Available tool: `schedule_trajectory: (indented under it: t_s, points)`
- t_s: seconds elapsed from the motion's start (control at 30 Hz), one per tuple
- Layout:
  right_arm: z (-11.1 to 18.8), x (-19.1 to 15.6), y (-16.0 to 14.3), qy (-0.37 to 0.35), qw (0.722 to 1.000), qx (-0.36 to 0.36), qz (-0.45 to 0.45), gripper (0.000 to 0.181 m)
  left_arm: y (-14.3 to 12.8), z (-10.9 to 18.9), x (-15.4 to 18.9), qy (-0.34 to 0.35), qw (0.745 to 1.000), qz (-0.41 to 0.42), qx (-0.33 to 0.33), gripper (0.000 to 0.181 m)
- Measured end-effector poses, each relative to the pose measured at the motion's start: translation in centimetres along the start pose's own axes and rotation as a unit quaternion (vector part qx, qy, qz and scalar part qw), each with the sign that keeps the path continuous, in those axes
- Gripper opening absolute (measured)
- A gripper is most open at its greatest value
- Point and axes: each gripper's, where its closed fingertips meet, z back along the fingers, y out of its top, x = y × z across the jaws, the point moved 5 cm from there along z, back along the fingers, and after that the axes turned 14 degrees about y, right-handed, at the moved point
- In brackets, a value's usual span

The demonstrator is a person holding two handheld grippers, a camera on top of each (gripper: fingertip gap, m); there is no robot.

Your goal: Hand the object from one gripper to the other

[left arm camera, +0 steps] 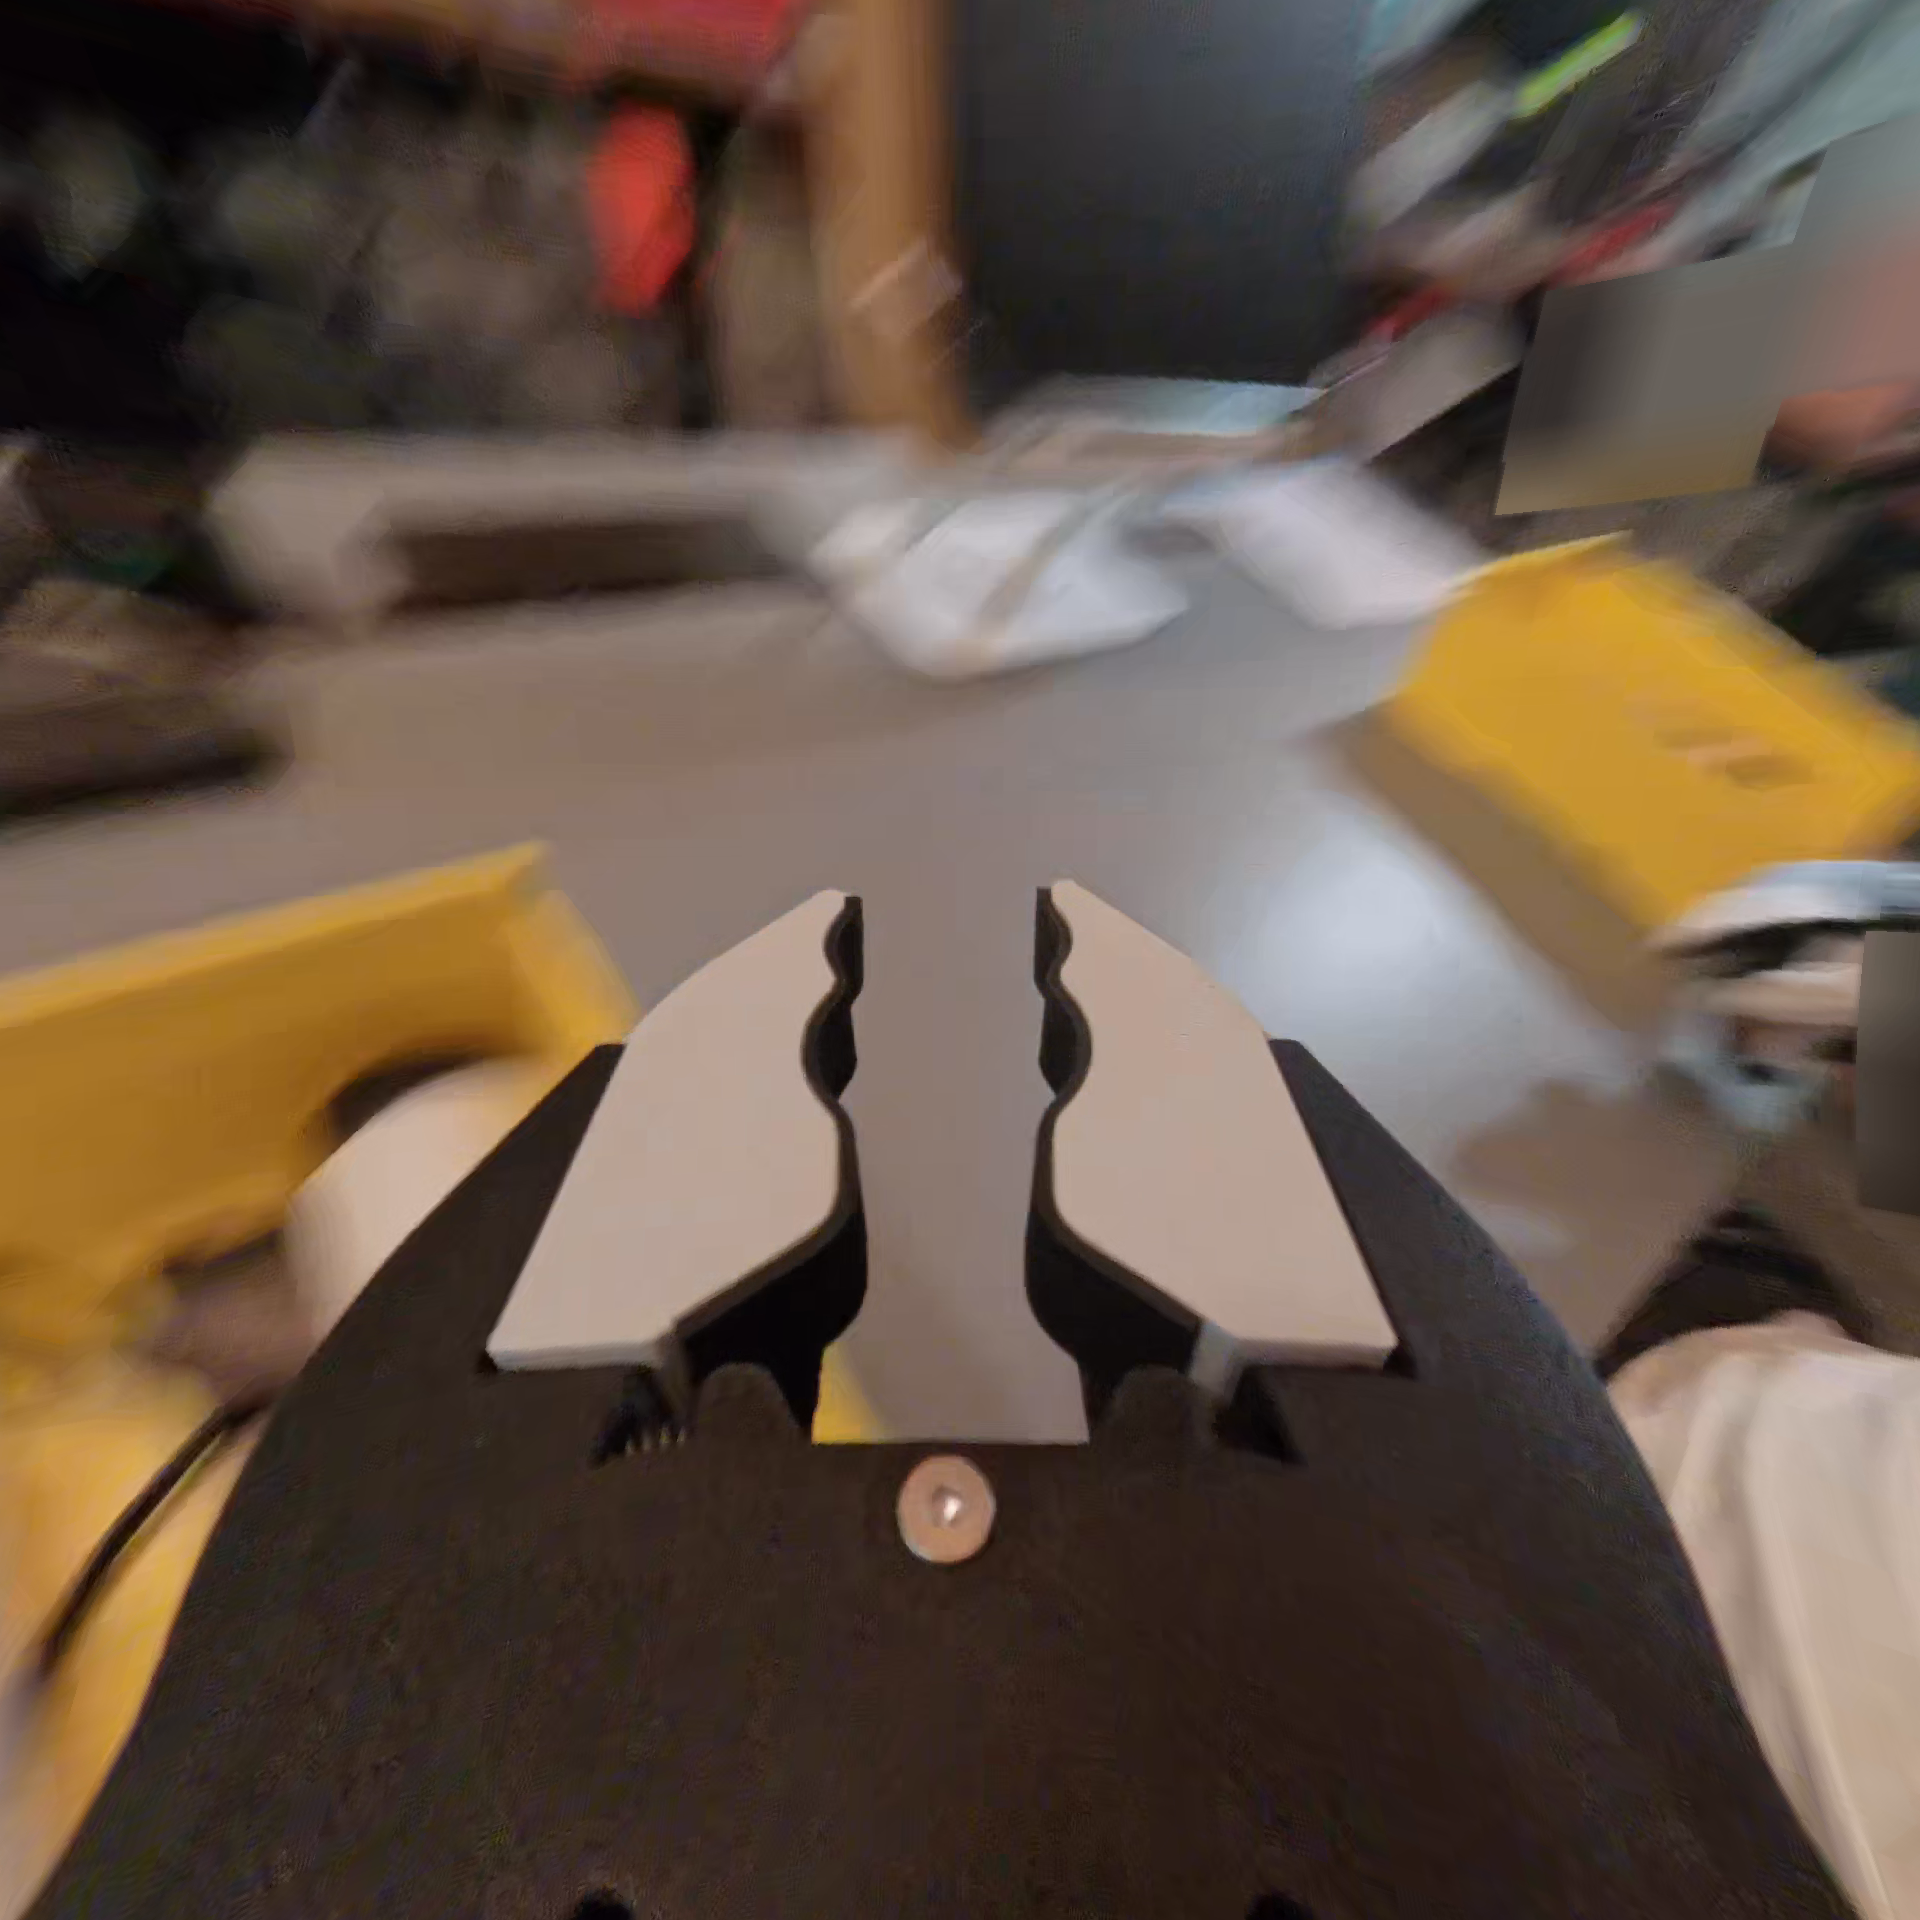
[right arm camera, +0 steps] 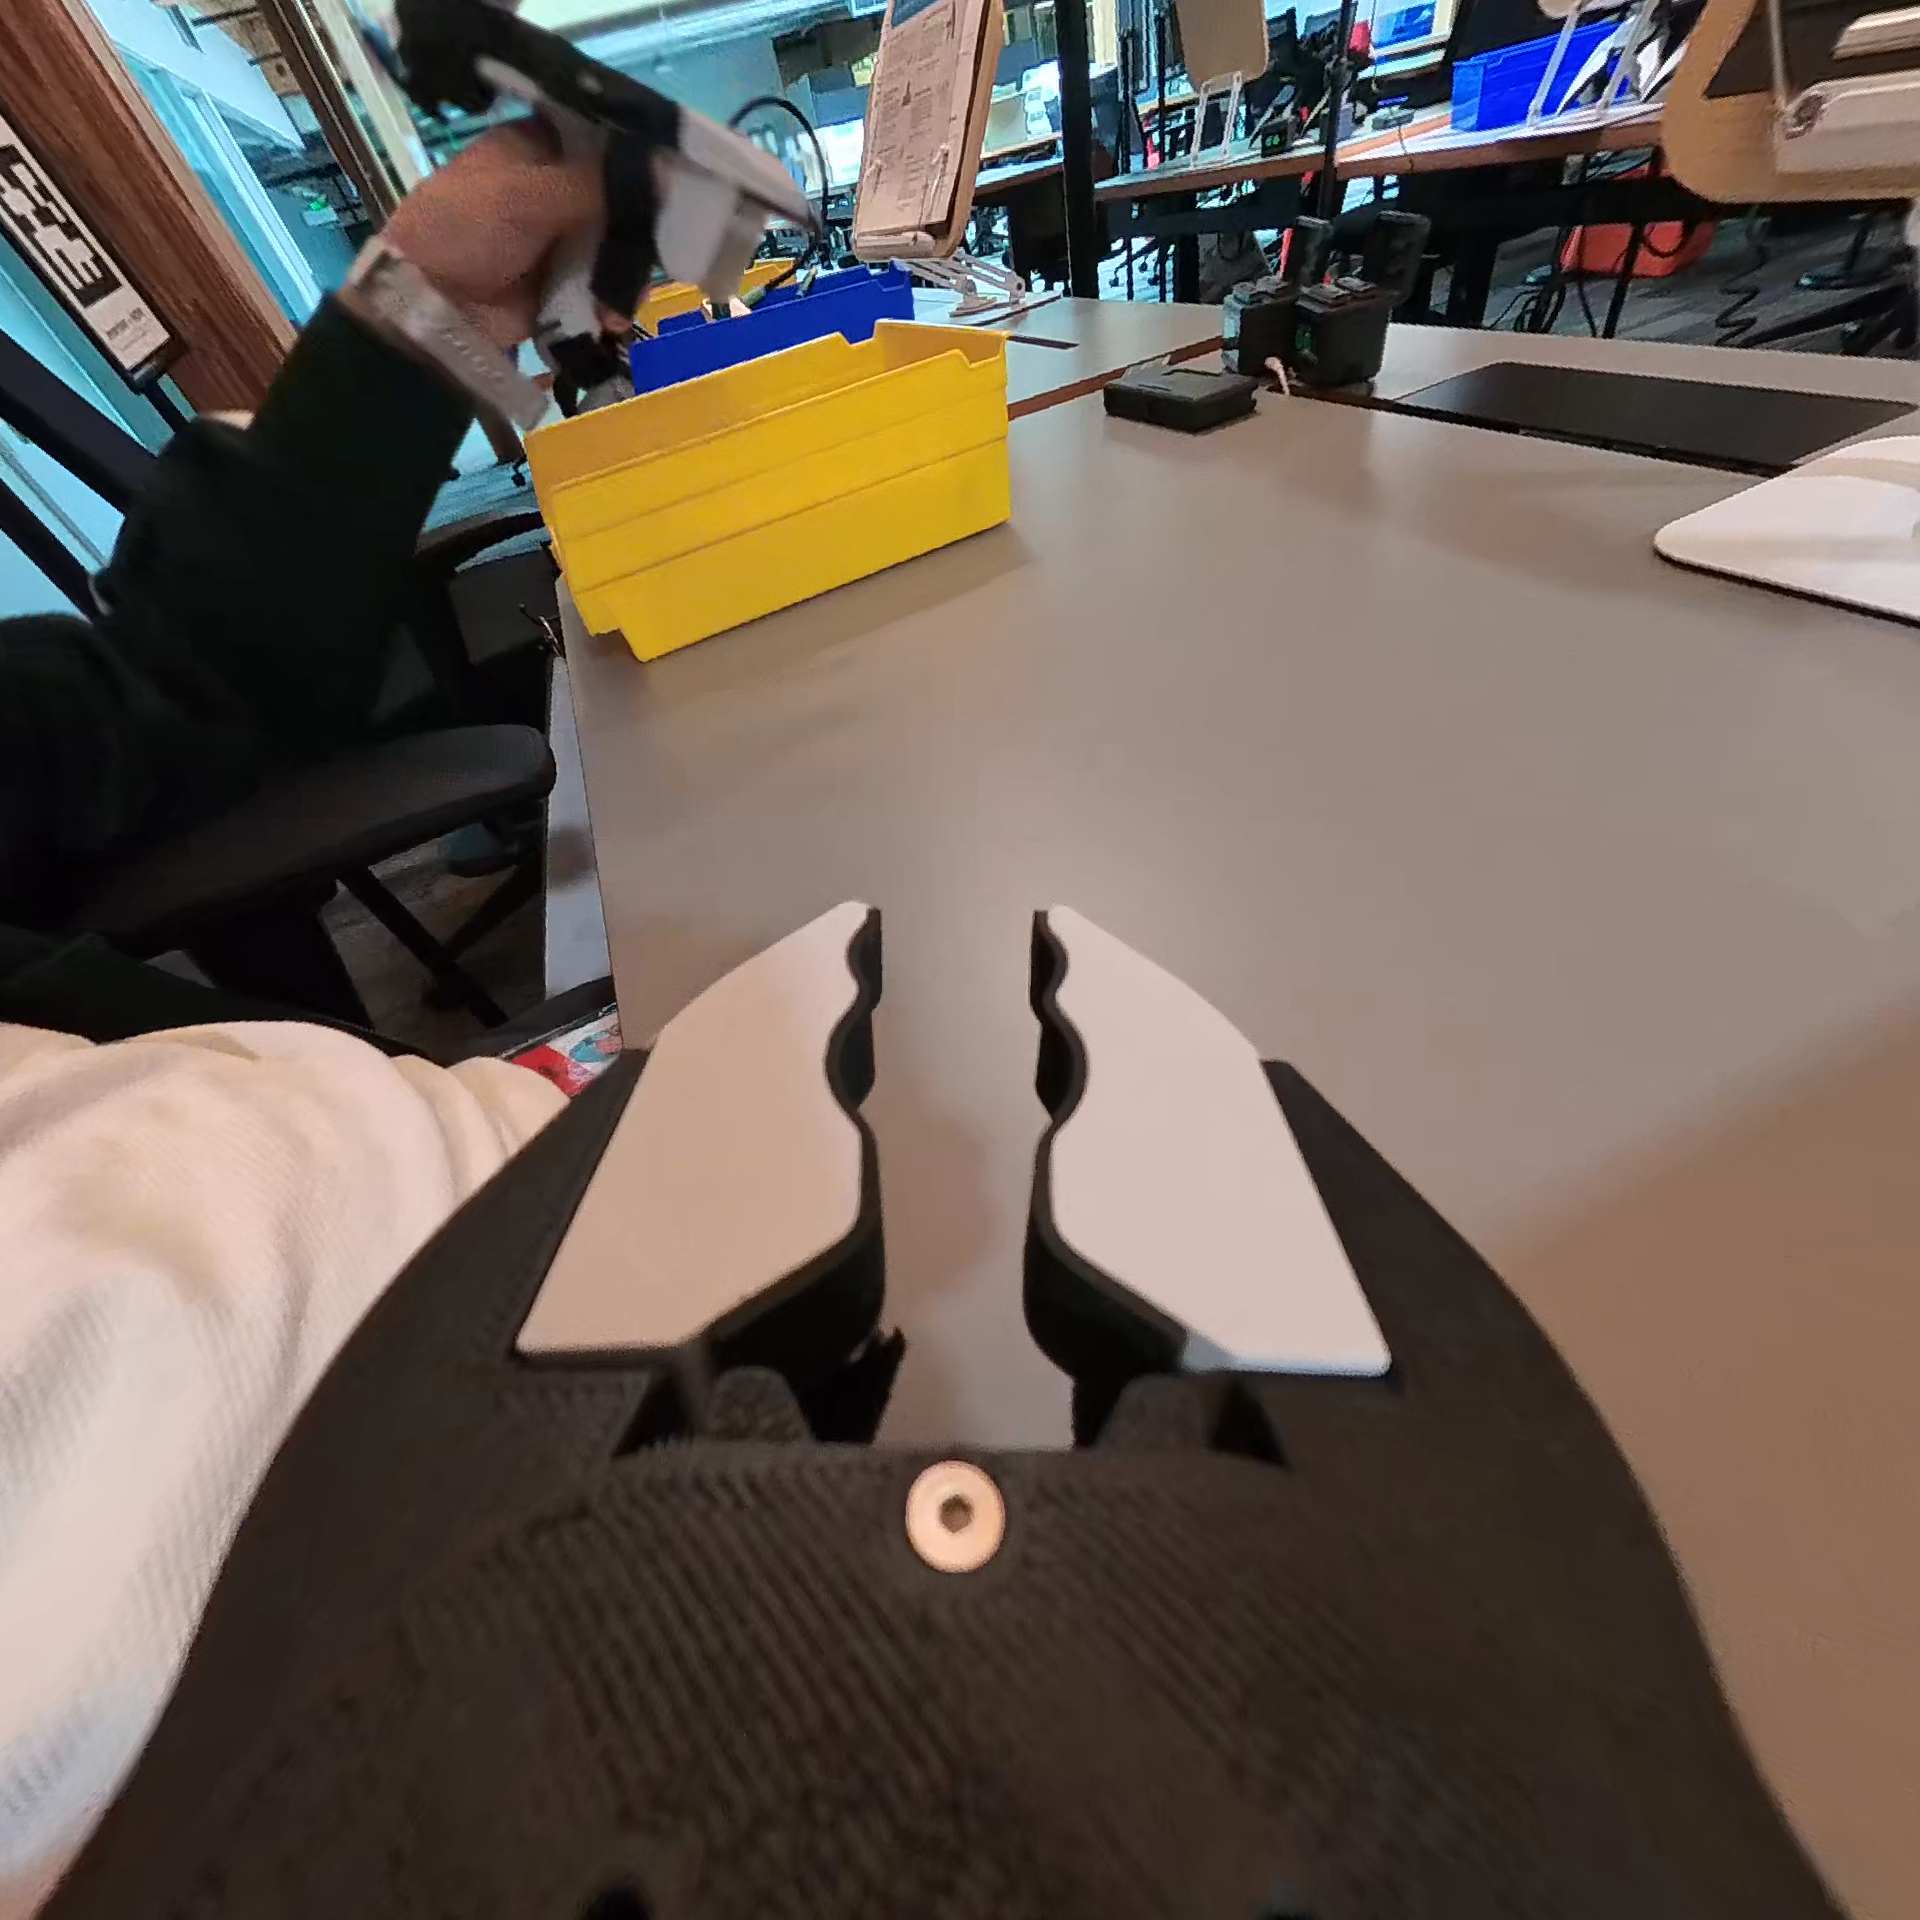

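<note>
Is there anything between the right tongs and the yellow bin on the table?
Nothing visible. Only bare grey table lies between the open, empty right tongs and the yellow bin. The object to hand over is not in view.

A black-and-white coded sign (right arm camera: 57, 234) and a printed board (right arm camera: 925, 125) bear marks I leave unquoted.

Yellow bin (right arm camera: 790, 499) before a blue bin (right arm camera: 769, 327) on a grey table (right arm camera: 1299, 779).

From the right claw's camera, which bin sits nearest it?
The yellow bin at the table's left edge; the blue bin stands behind it.
</note>
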Motion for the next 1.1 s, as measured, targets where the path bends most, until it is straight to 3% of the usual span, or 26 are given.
schedule_trajectory:
  t_s: [0.07,0.1,0.2,0.3,0.4,0.5,0.67,0.8,0.93,1.03,1.1]
  points:
    - [-0.3,-0.1,-0.1,0.001,1.0,-0.01,0.007,0.027,-2.3,-0.5,-7.7,0.145,0.979,0.045,-0.136,0.036]
    - [-0.5,-0.2,-0.2,0.001,1.0,-0.016,0.012,0.027,-3.4,-0.9,-10.7,0.179,0.966,0.072,-0.174,0.032]
    - [-0.9,-0.4,-0.5,0.0,0.999,-0.036,0.03,0.027,-6.7,-2.6,-16.2,0.216,0.926,0.155,-0.268,0.028]
    - [-1.2,-0.7,-0.5,-0.002,0.997,-0.051,0.051,0.026,-10.0,-4.1,-18.8,0.241,0.881,0.175,-0.368,0.028]
    - [-1.3,-0.9,-0.5,0.0,0.997,-0.057,0.059,0.026,-10.8,-5.9,-19.3,0.225,0.877,0.195,-0.378,0.02]
    - [-1.3,-1.1,-0.4,0.001,0.997,-0.053,0.062,0.025,-11.5,-6.5,-19.9,0.258,0.867,0.162,-0.395,0.011]
    - [-0.9,-1.1,0.0,-0.002,0.997,-0.039,0.063,0.025,-9.5,-5.0,-19.5,0.275,0.886,0.106,-0.357,0.005]
    - [-1.2,-0.7,0.1,0.0,0.998,-0.031,0.049,0.025,-3.7,-1.9,-16.9,0.271,0.932,0.059,-0.236,0.005]
    - [-2.1,-0.5,1.4,0.002,0.999,-0.001,0.05,0.025,3.6,-0.4,-7.4,0.097,0.994,-0.027,-0.053,0.005]
    - [-3.1,-1.0,2.4,0.016,0.998,0.024,0.059,0.026,6.4,0.1,1.9,-0.045,0.992,-0.106,0.056,0.005]
    - [-3.4,-1.5,2.2,0.03,0.997,0.025,0.066,0.027,6.3,0.1,8.2,-0.149,0.972,-0.144,0.112,0.005]
